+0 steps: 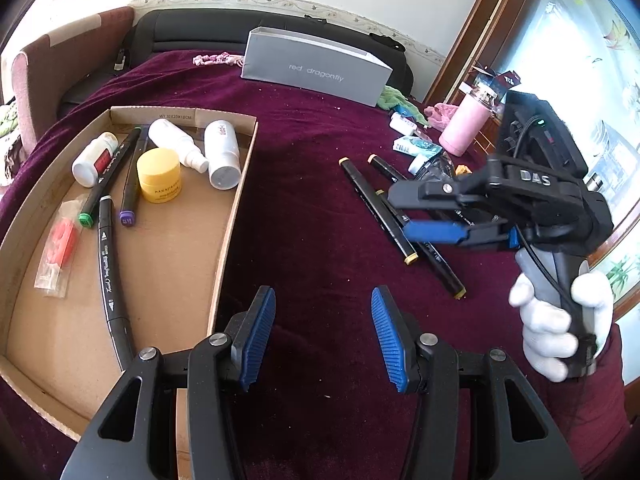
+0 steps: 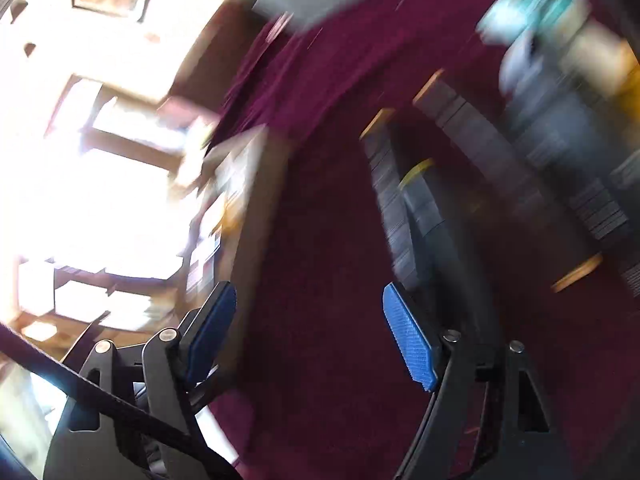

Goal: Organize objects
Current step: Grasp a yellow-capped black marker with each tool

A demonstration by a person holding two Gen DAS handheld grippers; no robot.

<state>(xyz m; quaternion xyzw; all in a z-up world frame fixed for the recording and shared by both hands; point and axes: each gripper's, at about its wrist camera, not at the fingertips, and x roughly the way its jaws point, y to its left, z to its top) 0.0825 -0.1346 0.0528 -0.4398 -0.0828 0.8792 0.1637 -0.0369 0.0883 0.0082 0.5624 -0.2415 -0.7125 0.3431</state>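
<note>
Our right gripper (image 1: 420, 210), jaws apart and empty, hovers over crossed markers (image 1: 384, 210); we could easily pinch two. Left gripper (image 1: 323, 336) open, idle.

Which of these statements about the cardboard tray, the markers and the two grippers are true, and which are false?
1. The yellow jar lies in the cardboard tray. True.
2. All markers are in the tray. False: several markers lie on the purple cloth.
3. The left gripper holds a marker. False: it is empty.
4. The right gripper is over the loose markers. True.
</note>
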